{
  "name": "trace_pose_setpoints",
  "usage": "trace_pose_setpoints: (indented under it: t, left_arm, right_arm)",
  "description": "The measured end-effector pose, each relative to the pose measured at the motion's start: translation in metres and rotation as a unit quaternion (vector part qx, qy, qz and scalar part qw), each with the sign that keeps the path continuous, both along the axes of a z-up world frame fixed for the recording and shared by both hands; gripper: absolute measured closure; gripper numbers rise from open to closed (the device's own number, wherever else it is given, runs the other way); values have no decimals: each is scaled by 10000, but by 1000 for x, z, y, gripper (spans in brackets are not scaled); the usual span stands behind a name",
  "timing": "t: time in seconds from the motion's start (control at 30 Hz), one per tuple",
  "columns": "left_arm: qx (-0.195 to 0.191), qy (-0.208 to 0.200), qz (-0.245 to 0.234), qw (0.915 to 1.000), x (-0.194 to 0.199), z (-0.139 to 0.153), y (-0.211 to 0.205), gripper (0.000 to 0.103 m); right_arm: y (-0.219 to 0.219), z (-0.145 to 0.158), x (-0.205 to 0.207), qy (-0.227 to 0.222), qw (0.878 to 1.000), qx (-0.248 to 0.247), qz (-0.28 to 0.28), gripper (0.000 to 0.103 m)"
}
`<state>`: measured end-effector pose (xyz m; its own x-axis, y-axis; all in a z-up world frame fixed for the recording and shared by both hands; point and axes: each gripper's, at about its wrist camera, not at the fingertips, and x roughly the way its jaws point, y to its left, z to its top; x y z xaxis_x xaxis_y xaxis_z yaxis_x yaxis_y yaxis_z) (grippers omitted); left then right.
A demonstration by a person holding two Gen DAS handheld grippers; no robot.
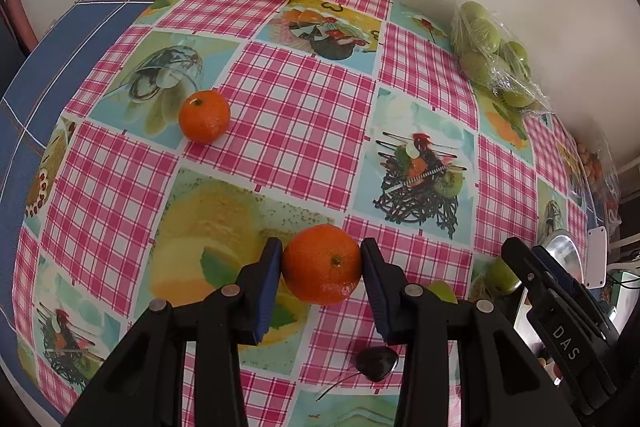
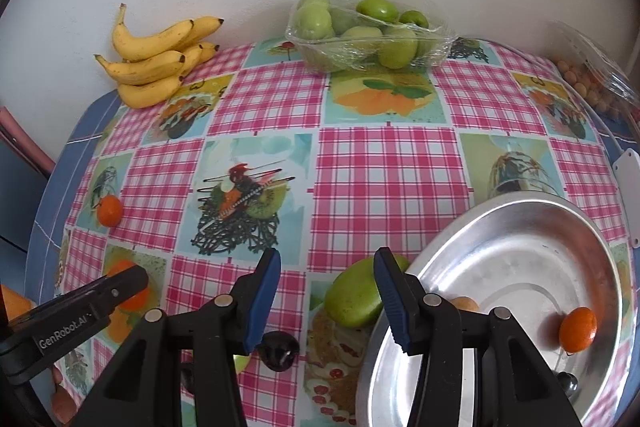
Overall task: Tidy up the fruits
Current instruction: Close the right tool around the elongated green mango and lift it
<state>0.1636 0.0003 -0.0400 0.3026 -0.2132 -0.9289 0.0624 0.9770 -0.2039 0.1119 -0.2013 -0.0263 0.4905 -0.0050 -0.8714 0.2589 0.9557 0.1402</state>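
In the left wrist view my left gripper [image 1: 322,247] is shut on a tangerine [image 1: 322,265], both blue pads pressing its sides just above the checked tablecloth. A second tangerine [image 1: 204,121] lies loose further back left. In the right wrist view my right gripper [image 2: 329,255] stands open over the table. A green fruit [image 2: 352,297] lies beneath it, partly behind the right finger, and the pads do not press it. A metal bowl [image 2: 520,199] to the right holds one tangerine [image 2: 578,329]. The left gripper's held tangerine [image 2: 134,293] shows at the lower left.
Bananas [image 2: 156,63] lie against the wall at the back left. A wrapped tray of green fruits [image 2: 368,31] stands at the back middle. A clear box of small brown fruits [image 2: 596,83] sits at the back right. A dark knob [image 2: 280,349] rests near the front edge.
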Motion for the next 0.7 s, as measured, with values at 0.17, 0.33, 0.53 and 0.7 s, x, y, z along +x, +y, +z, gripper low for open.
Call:
trace_pose_setpoints:
  t: [0.17, 0.33, 0.53, 0.7]
  left_arm:
    - [-38, 12, 17, 10000, 0, 0, 2, 61]
    - [-39, 35, 69, 10000, 1, 0, 5, 61]
    - [-63, 53, 39, 10000, 1, -1, 3, 61]
    - [-62, 145, 62, 9999, 3, -8, 5, 61]
  right_arm:
    - [5, 7, 1, -274, 9967, 738, 213, 49]
    - [1, 9, 0, 29, 10000, -2, -59, 49]
    - [-13, -9, 2, 160, 9988, 390, -257, 52]
    - [-11, -15, 8, 129, 9981, 473, -370, 52]
